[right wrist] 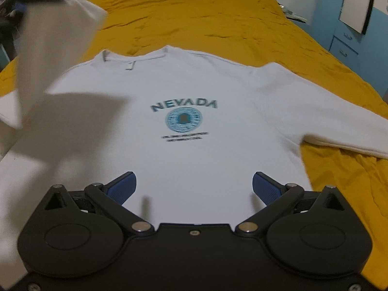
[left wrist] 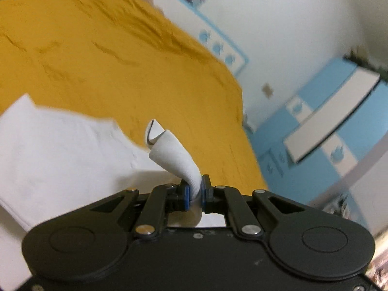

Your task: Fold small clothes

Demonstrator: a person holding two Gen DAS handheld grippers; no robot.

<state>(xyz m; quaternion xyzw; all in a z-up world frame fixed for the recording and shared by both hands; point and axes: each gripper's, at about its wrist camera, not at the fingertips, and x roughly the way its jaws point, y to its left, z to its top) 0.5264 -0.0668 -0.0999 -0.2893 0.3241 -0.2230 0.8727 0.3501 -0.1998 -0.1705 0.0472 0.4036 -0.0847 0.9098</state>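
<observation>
1. Two handheld grippers work over a white sweatshirt point(right wrist: 194, 92) lying face up on a mustard-yellow bedspread point(right wrist: 206, 12), "NEVADA" printed across its chest.
2. The left gripper point(left wrist: 196, 190) is clamped on the sweatshirt's left sleeve cuff point(left wrist: 169, 150), lifted above the bed.
3. The right gripper point(right wrist: 194, 189) hovers above the sweatshirt's lower hem, jaws spread wide, holding nothing.
4. The right sleeve point(right wrist: 327, 121) lies flat, extended sideways.

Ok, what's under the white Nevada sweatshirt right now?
The sweatshirt lies spread on the mustard bedspread, which shows around it. What lies beneath its body is covered. The left gripper holds one sleeve lifted; the right gripper is open.
</observation>
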